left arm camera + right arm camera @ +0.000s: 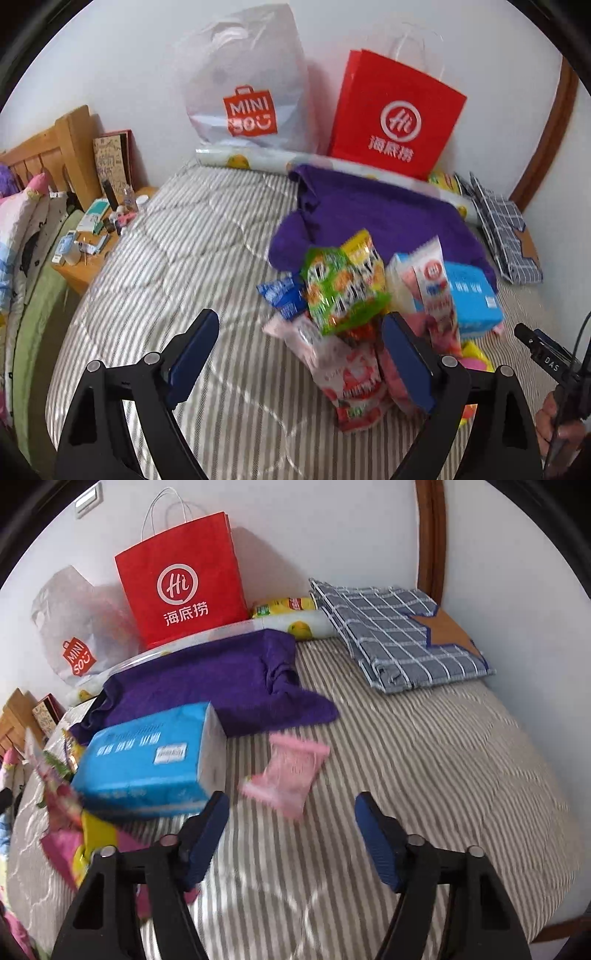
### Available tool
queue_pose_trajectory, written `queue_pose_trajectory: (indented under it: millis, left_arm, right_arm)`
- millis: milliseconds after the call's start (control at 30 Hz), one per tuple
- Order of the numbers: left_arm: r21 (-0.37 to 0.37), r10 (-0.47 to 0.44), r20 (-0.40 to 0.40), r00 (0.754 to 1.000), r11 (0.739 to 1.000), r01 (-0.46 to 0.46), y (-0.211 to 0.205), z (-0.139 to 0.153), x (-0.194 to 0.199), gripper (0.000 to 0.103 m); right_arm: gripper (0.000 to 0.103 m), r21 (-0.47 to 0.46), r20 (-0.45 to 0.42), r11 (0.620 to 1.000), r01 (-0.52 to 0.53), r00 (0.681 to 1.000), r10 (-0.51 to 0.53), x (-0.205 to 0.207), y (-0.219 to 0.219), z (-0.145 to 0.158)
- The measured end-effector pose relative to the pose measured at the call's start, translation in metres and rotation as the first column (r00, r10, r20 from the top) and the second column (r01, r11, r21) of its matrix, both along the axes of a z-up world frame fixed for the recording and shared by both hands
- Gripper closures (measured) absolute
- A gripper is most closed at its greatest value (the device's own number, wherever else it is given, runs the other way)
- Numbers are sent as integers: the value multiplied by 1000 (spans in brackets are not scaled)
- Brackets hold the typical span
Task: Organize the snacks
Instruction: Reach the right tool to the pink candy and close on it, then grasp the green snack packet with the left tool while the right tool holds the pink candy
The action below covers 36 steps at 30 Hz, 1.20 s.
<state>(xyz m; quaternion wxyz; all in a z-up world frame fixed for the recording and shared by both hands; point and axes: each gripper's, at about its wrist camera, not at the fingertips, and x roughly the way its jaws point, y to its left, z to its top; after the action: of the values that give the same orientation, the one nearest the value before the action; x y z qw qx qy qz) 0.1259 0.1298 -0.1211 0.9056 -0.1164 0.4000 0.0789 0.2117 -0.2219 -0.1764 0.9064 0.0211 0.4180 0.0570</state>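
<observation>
Bare grey-striped quilt (424, 760) spreads right of the small pink crinkled wrapper (286, 775). The left gripper (299, 354) tilts down wide beside the green snack bag (343, 291); the right gripper (291, 834) is part-open, empty.

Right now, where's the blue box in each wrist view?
Left wrist: blue box right of centre, behind the snack pile, in front of the purple cloth.
Right wrist: blue box left of centre, beside the left finger.
Shared landmark: red paper bag standing against the wall.
</observation>
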Motion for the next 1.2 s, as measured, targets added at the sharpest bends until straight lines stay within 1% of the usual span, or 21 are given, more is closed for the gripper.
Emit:
queue_pose_trajectory:
  millis: [67, 100, 167, 200, 233, 300, 500, 600, 633, 767, 867, 1000, 1200]
  left_arm:
    - [-9, -2, 8, 1000, 1000, 2, 4, 1, 5, 13]
    - [-16, 3, 9, 1000, 1000, -2, 6, 1, 7, 13]
    - [-27, 13, 7, 1000, 1000, -12, 10, 0, 11, 13]
    - [-33, 15, 3, 1000, 999, -15, 12, -1, 13, 13]
    - [-40, 17, -5, 1000, 999, -18, 15, -3, 16, 13]
    - [-48, 19, -23, 1000, 999, -20, 18, -7, 21, 13]
    - [-67, 19, -52, 998, 998, -22, 27, -16, 29, 13]
    - [-90, 2, -66, 998, 996, -8, 31, -19, 30, 13]
    - [-95, -1, -67, 998, 996, -6, 31, -20, 30, 13]
    - [-95, 2, -72, 997, 995, -8, 32, -22, 26, 13]
    - [-113, -3, -82, 997, 994, -7, 32, -24, 22, 13]
    - [-111, -5, -86, 996, 994, -4, 29, -24, 15, 13]
    - [-127, -16, -91, 996, 992, 4, 24, -24, 7, 13]
  right_arm:
    - [40, -15, -5, 1000, -5, 1000, 5, 12, 2, -3]
    - [43, -15, -7, 1000, -3, 1000, 3, 18, 2, -5]
    - [44, -5, -23, 1000, 4, 1000, -4, 27, 1, -10]
    - [49, 3, -32, 1000, 4, 999, -4, 32, 0, -13]
    - [55, 9, -43, 1000, 8, 999, -7, 38, -1, -18]
    - [61, 13, -63, 1000, 12, 998, -11, 44, 0, -24]
    - [61, 17, -111, 1000, -3, 994, 5, 59, 7, -41]
    - [61, 66, -140, 998, -7, 990, 16, 62, 2, -46]
    - [62, 68, -133, 998, -11, 991, 20, 61, 1, -46]
    - [66, 13, -120, 999, -44, 992, 45, 53, 7, -44]
    - [66, 42, -112, 997, -62, 991, 66, 43, 6, -41]
    - [66, 42, -93, 996, -77, 992, 80, 24, 3, -35]
    - [66, 41, -89, 989, -142, 985, 145, -7, 4, -32]
